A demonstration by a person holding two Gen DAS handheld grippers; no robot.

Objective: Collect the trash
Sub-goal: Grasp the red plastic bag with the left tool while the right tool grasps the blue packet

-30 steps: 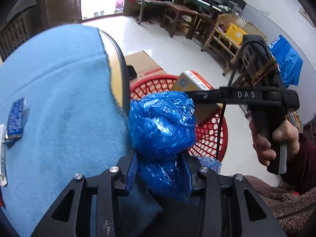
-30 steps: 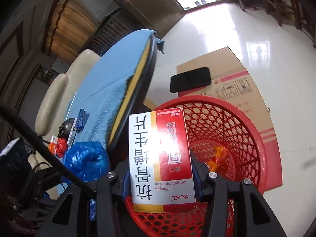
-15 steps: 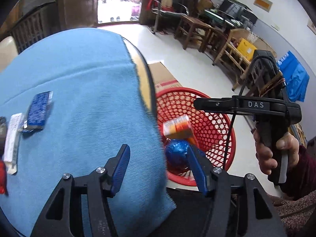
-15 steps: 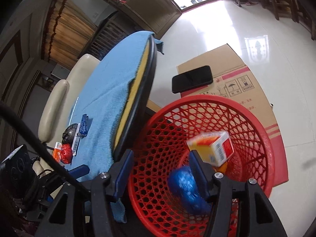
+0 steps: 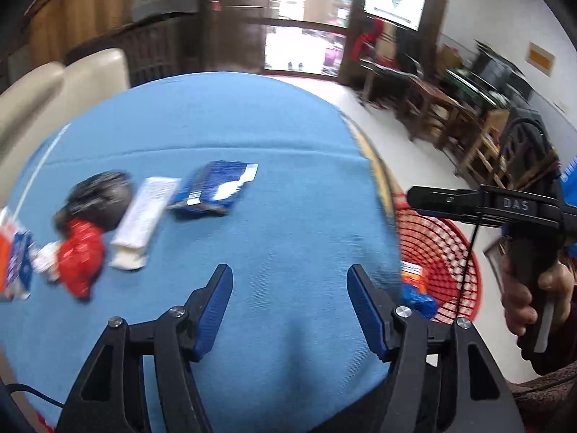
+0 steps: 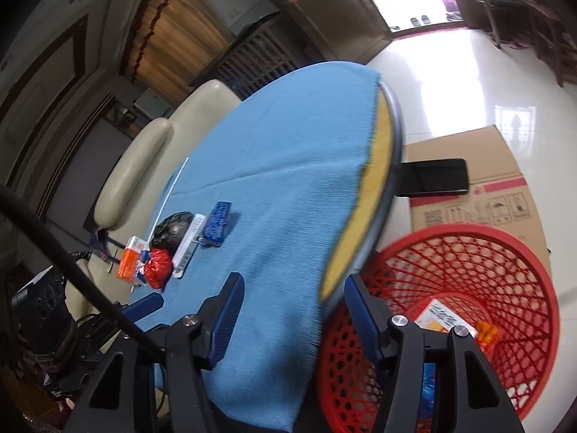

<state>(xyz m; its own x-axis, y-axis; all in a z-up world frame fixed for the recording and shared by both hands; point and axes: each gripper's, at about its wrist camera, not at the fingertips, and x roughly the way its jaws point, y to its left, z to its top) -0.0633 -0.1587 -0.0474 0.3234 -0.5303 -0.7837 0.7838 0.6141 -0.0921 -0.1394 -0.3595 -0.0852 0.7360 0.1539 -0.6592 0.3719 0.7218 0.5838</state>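
Nothing is held: the left tool (image 5: 288, 305) is opening, the right tool (image 6: 292, 306) stands apart. Remaining trash (image 5: 212, 189) is clustered tightly on the tabletop (image 5: 288, 166); neighbouring pieces could be knocked off.

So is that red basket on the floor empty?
No. The red basket holds a small box, an orange wrapper and something blue.

I am seeing a matt woven blue cloth (image 6: 288, 166) on the table, a glossy red plastic basket (image 6: 505, 252), brown cardboard (image 6: 479, 144) and shiny floor tiles (image 6: 450, 72).
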